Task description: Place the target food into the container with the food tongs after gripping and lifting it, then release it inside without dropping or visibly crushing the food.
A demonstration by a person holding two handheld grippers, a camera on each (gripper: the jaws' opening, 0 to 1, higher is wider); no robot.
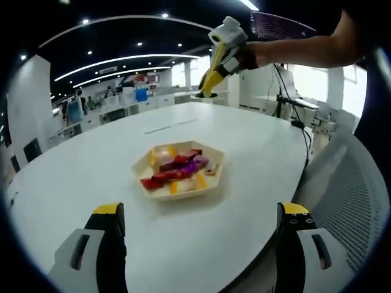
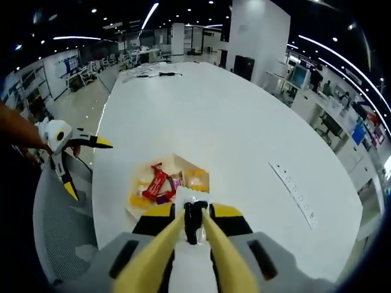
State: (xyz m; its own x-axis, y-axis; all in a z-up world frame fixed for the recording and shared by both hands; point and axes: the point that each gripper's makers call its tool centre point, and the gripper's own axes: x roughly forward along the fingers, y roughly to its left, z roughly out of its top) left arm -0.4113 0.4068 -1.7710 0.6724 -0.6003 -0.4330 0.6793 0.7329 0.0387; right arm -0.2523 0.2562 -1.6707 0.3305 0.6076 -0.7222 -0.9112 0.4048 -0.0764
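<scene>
A pale hexagonal tray [image 1: 215, 183] [image 2: 135, 210] of wrapped candies, red, purple and yellow, sits on the white table near its edge. My left gripper [image 1: 201, 210] is low in front of the tray, its yellow-tipped jaws wide apart and holding nothing. In the right gripper view the left gripper [image 2: 91, 171] stands open to the left of the tray. My right gripper [image 2: 194, 213], with long yellow tong jaws, hangs high above the tray, shut on a small dark piece of food [image 2: 194, 224]. A hand holds the right gripper [image 1: 205, 91] up, well above the table.
The white table [image 2: 232, 122] stretches far beyond the tray. A thin strip [image 2: 293, 192] [image 1: 171, 125] lies on it. A grey mesh chair [image 1: 348, 195] [image 2: 61, 226] stands at the table edge beside the left gripper. Office desks fill the background.
</scene>
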